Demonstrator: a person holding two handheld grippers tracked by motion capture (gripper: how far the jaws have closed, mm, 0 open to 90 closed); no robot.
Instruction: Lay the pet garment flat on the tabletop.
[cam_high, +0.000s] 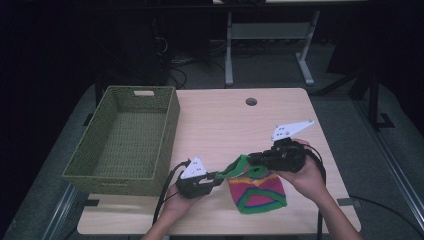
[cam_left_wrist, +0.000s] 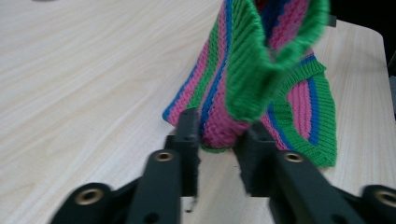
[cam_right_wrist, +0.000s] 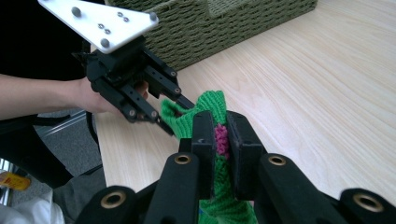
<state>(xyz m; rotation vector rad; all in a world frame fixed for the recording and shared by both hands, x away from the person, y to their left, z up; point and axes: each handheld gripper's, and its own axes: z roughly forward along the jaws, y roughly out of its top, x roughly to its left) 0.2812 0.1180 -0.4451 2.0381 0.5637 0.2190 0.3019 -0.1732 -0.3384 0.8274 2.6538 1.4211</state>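
Both claws, left claw (cam_high: 220, 175) and right claw (cam_high: 252, 159), pinch the ribbed, striped knit hat (cam_high: 257, 192).

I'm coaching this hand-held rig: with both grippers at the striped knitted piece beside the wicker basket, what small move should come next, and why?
Probably lift it. The right gripper pinches the striped knitted piece, and the left gripper has its jaws on the green edge. Its lower part lies on the wooden table; the green wicker basket is empty.

The left black two-jaw gripper (cam_high: 218, 176) is squeezing its jaws onto the striped knitted cloth (cam_high: 257, 192). The right black two-jaw gripper (cam_high: 251, 160) is pinching the cloth's green rim, lifting it.
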